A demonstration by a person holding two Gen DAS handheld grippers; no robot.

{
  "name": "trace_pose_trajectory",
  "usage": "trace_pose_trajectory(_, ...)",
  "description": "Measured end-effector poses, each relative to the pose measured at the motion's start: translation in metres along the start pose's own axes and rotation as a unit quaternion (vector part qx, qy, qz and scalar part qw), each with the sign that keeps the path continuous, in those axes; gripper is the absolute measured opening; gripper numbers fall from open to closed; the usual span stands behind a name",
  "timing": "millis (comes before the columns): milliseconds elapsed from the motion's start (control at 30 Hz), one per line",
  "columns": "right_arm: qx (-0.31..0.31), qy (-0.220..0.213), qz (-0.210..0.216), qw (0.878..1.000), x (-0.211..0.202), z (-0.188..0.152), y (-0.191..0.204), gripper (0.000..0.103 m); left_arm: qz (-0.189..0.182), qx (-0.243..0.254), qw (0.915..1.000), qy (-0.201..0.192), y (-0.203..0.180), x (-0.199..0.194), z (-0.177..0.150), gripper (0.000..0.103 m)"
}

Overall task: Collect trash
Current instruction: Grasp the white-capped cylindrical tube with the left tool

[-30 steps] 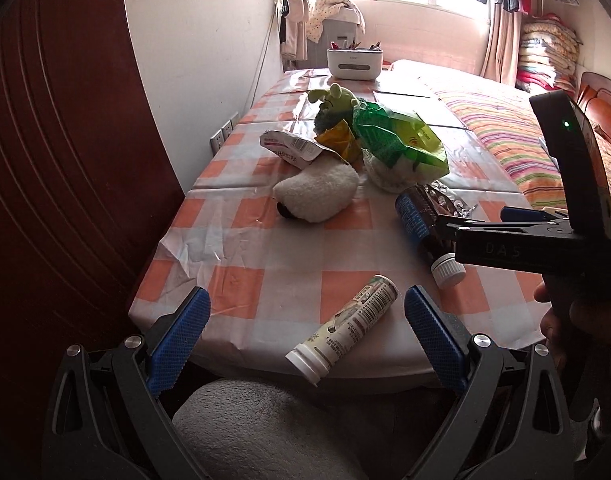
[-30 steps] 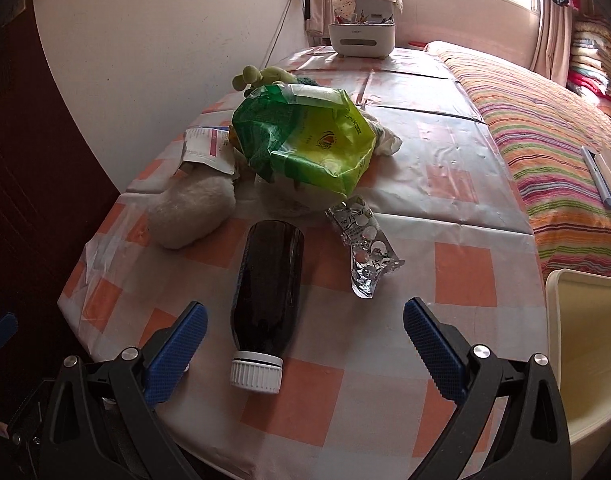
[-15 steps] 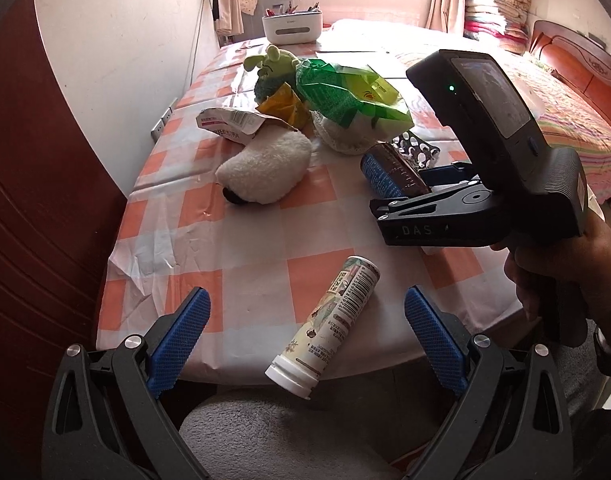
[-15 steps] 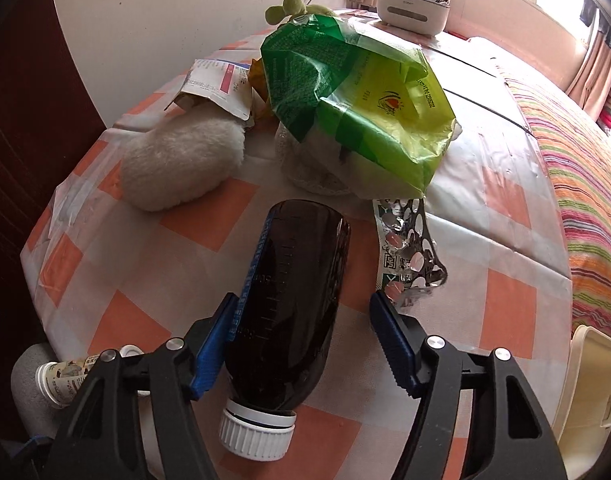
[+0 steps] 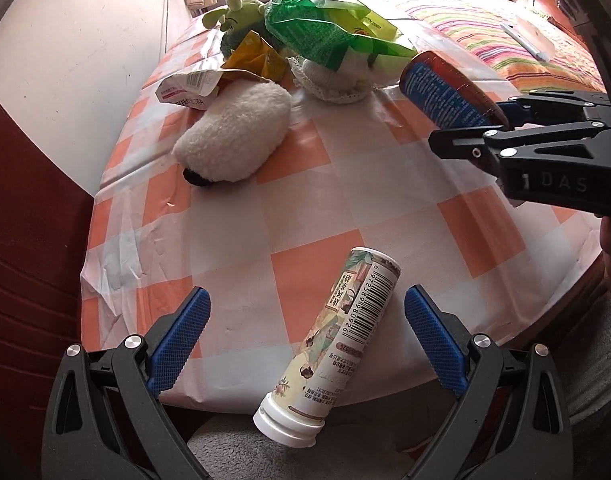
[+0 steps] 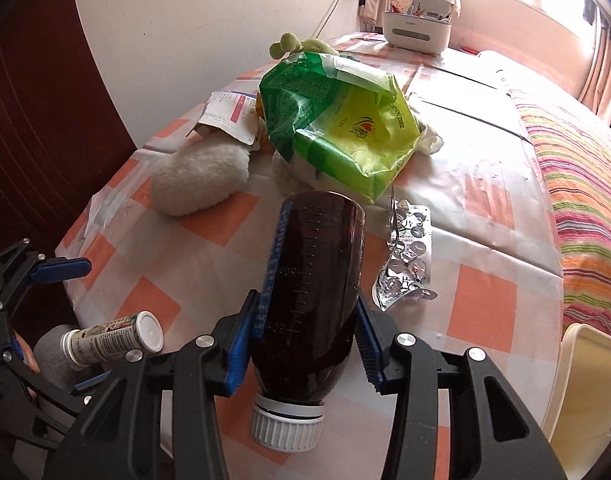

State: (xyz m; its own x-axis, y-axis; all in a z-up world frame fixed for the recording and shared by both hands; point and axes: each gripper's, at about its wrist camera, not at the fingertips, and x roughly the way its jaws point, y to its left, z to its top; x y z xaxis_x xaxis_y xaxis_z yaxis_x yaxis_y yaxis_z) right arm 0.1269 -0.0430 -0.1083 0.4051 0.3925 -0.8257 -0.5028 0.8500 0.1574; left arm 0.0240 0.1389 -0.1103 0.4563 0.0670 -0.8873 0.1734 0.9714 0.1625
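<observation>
Right claw [image 6: 307, 344], spread wide a second ago, now closing on the dark bottle [image 6: 311, 292], pads against both sides, base tipped up off the checked desk [image 6: 481, 300]. Left claw [image 5: 307, 338] spread, lower than before, straddling the paper tube [image 5: 337, 344] overhanging the desk edge.

A bench [image 5: 305, 184] covered in an orange-and-white checked cloth. Near its middle lies a white plush toy [image 5: 235, 138]. Beyond the toy: a torn white packet [image 5: 185, 90], an orange wrapper [image 5: 255, 58], a green plush [image 5: 235, 12] and a green bag [image 6: 337, 120]. Nearer than the toy, a printed tube [image 5: 337, 340] overhangs the front edge. Right of the toy, past the bag, lies a foil blister pack [image 6: 407, 256].
</observation>
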Motion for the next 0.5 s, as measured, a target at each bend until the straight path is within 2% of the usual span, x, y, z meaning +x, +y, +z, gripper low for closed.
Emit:
trace_pose_trajectory(167, 0.014, -0.040, -0.004, 0.999, -0.028, -0.002, -0.014, 0.044, -0.005, 0.000, 0.9997, 0.025, -0.001, 0.013, 0.004, 0.096)
trace_pose_trajectory(433, 0.041, -0.094, -0.021, 0.995, -0.061, -0.004, -0.040, 0.044, -0.007, -0.011, 0.9996, 0.023, -0.008, 0.014, 0.009, 0.094)
trace_pose_trajectory(500, 0.054, -0.099, -0.023, 0.993, -0.061, -0.004, -0.047, 0.044, -0.017, -0.019, 0.9994, 0.022, -0.011, 0.013, 0.010, 0.083)
